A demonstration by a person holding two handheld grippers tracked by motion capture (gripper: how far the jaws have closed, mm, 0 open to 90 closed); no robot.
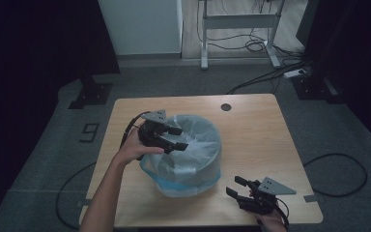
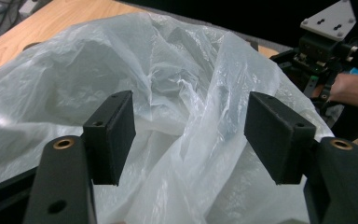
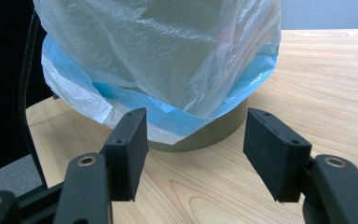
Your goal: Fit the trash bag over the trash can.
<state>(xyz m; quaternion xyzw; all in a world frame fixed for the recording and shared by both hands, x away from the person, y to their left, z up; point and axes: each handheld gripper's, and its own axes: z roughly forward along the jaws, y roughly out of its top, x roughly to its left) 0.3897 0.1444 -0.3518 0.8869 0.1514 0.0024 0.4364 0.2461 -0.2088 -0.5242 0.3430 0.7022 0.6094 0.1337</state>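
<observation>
The left gripper (image 1: 174, 138) sits over the bin's left rim, middle of the high view. Its jaws are spread, with the clear plastic bag (image 2: 177, 88) bunched between them; neither pad presses it. The bin (image 1: 188, 154) stands mid-bench. The right gripper (image 1: 239, 187), lower right, has jaws spread and holds nothing. The bench (image 1: 256, 135) is bare on the right side.

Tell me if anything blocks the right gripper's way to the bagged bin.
Nothing visible does. The right gripper sits open near the table's front edge, and bare wooden table lies between its jaws and the bin with its plastic bag. The left gripper is at the bin's far side.
</observation>
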